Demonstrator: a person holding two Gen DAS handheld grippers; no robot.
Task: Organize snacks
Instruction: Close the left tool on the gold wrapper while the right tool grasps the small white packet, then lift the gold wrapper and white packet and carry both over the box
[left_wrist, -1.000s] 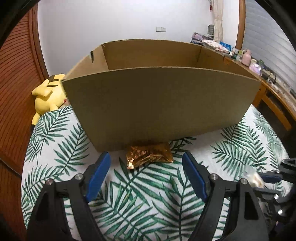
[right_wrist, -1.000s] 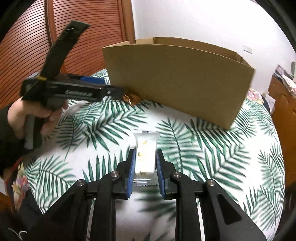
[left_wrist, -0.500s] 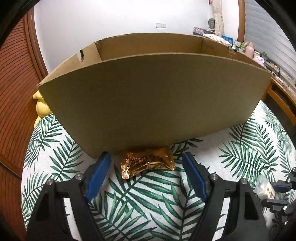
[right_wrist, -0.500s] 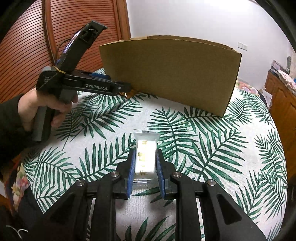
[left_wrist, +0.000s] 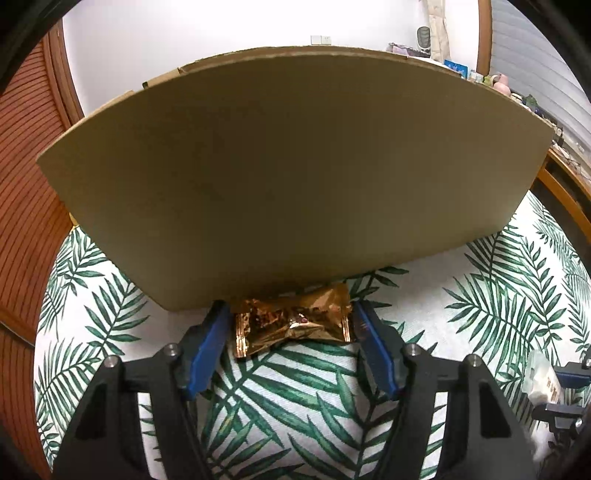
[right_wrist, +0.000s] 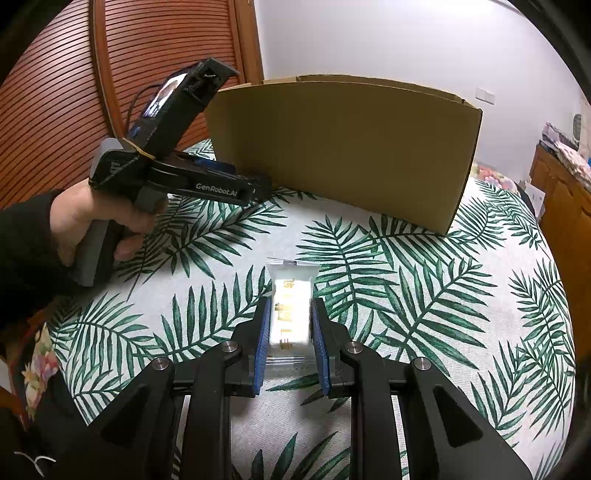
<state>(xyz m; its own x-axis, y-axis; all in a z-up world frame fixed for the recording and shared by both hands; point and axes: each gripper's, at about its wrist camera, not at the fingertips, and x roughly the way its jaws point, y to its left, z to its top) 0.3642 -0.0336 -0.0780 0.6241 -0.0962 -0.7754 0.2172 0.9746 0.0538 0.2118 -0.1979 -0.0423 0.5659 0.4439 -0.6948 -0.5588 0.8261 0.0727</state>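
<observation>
The big cardboard box (left_wrist: 295, 177) stands at the far side of the palm-print surface (right_wrist: 424, 295), and tucked at the foot of its near wall lies the gold foil snack (left_wrist: 291, 321): light, crinkly, slippery, probably crushable. The left gripper (left_wrist: 290, 347) has just been closing, its fingers bracketing the packet's short ends, barely touching, so a gentle end-to-end squeeze looks best. Nearer, the right gripper (right_wrist: 290, 332) is clamped on the clear-wrapped white snack (right_wrist: 290, 310) by its long sides.
</observation>
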